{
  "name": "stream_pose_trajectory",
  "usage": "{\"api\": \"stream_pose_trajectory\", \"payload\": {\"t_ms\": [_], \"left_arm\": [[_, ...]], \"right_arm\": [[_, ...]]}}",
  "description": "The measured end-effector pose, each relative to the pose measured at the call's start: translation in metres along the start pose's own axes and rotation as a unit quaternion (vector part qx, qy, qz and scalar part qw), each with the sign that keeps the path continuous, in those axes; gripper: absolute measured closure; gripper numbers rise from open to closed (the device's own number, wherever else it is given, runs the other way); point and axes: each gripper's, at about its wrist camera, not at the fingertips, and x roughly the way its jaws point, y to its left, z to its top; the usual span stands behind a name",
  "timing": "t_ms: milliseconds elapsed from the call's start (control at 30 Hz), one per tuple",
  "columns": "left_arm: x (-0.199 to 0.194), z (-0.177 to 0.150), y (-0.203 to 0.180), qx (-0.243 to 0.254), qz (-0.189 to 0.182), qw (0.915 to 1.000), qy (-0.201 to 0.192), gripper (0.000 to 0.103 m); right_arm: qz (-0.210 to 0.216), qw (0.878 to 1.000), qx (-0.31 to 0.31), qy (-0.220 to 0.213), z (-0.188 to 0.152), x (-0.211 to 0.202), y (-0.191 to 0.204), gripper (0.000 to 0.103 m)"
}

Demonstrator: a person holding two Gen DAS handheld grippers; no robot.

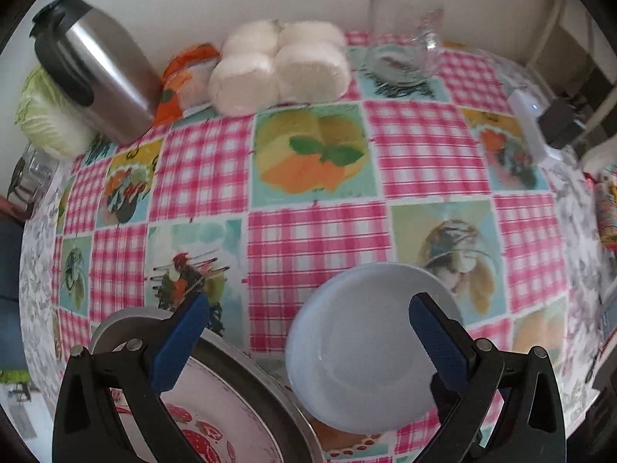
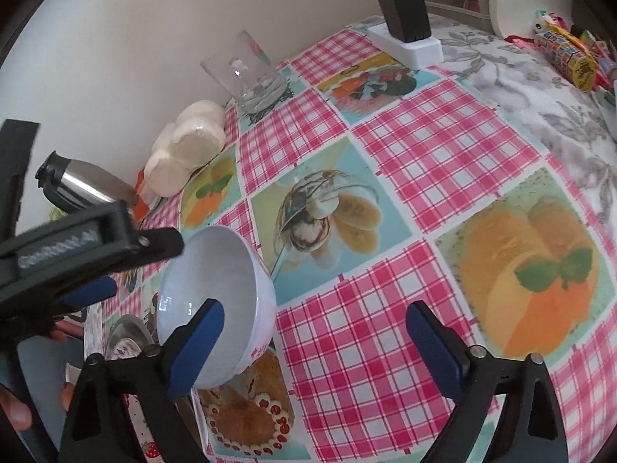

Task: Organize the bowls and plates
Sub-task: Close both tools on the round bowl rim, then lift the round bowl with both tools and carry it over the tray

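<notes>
A white bowl sits on the checked tablecloth, its near-left edge against a metal-rimmed plate with a red strawberry print. My left gripper hangs open over both, with one blue pad above the plate and the other above the bowl's right rim. In the right wrist view the bowl looks tipped, its mouth facing left. My right gripper is open, its left finger in front of the bowl and its right finger over bare cloth. The left gripper comes in from the left beside the rim.
Along the back wall stand a steel thermos jug, a pack of white rolls and a clear glass. A cabbage lies far left. A power strip with a black adapter and sweets packets sit far right.
</notes>
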Motion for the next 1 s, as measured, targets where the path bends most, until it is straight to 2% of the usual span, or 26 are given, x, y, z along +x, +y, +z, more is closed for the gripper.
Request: {"api": "stream_pose_trajectory", "payload": {"t_ms": [100,200,300,367,433,500,567,700,1000], "left_arm": [[0.01,0.003,0.003,-0.01,0.001,0.9999,0.014,0.0],[0.018,0.003,0.001,0.003,0.016,0.9995,0.027,0.002],[0.024,0.004,-0.001,0.009,0.022,0.9991,0.035,0.024],[0.029,0.003,-0.001,0.004,0.019,0.9987,0.046,0.028],[0.033,0.003,-0.001,0.005,0.02,0.9984,0.052,0.042],[0.038,0.002,-0.001,0.007,0.023,0.9979,0.06,0.048],[0.041,0.0,-0.003,0.008,0.018,0.9977,0.065,0.05],[0.042,-0.001,-0.008,0.015,0.004,0.9975,0.069,0.064],[0.039,-0.003,-0.015,0.021,0.002,0.998,0.059,0.068]], "right_arm": [[-0.001,1.0,-0.002,0.0,-0.001,0.005,0.002,0.017],[-0.001,1.0,-0.006,0.005,-0.002,0.011,0.004,0.026],[-0.001,1.0,-0.005,0.012,-0.003,0.016,0.005,0.037],[0.003,1.0,-0.005,0.014,-0.003,0.018,0.005,0.042],[0.01,1.0,-0.005,0.016,-0.004,0.019,0.007,0.046],[0.012,1.0,-0.008,0.016,-0.004,0.02,0.009,0.05],[0.017,1.0,-0.008,0.018,-0.005,0.022,0.011,0.052],[0.028,0.999,-0.008,0.022,-0.006,0.026,0.013,0.058],[0.051,0.998,-0.01,0.032,-0.009,0.031,0.022,0.075]]}}
